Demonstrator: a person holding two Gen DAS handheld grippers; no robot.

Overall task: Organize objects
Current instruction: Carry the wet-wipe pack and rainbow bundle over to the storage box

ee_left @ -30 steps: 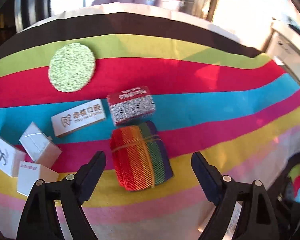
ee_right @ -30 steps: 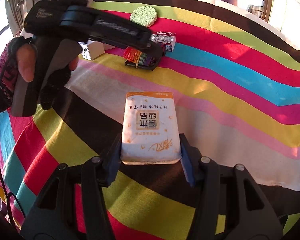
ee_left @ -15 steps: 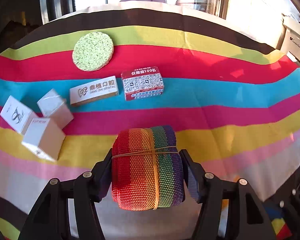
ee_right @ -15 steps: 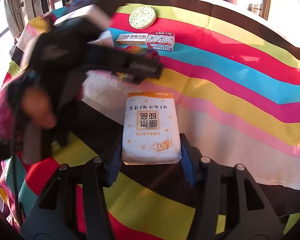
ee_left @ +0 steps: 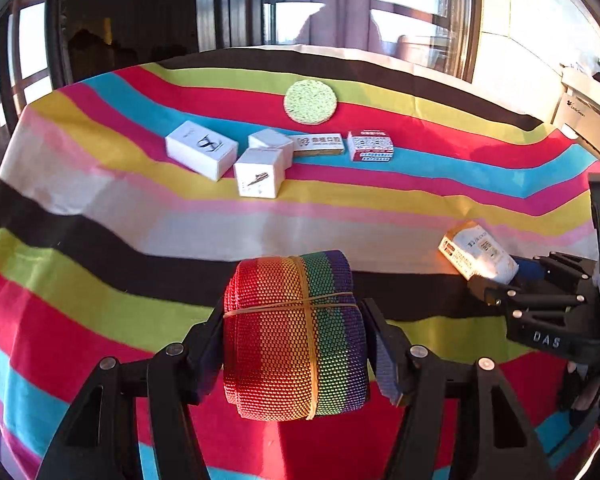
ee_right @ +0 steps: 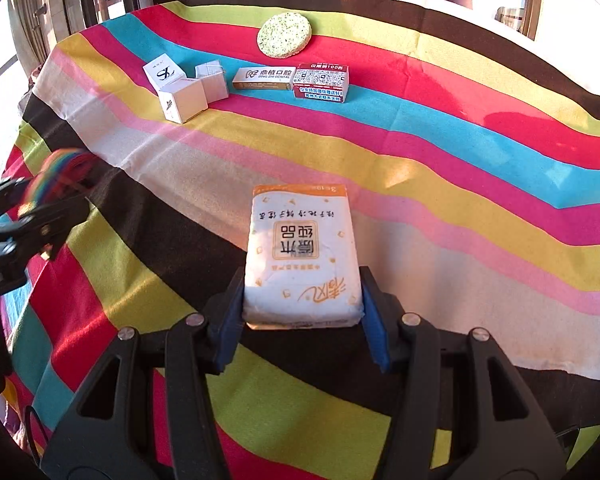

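The left hand-held gripper (ee_left: 294, 344) holds the rainbow strap roll (ee_left: 294, 336); the right hand-held gripper (ee_right: 302, 316) holds the tissue pack (ee_right: 302, 256). Neither is put down yet; the boxes (ee_right: 182, 98) wait on the surface (ee_right: 440, 184).

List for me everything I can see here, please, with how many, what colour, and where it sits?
rainbow strap roll: one, rainbow-striped with a rubber band, clamped in the left gripper
tissue pack: one, white and orange, clamped in the right gripper
white boxes: three, white, clustered at far left of the cloth
long box: one, white and tan, lying right of the white boxes
red box: one, red and white, right of the long box
round sponge: one, pale green, farthest back
striped cloth: one, multicoloured, covering the table
left gripper: one, black
right gripper: one, black with blue pads
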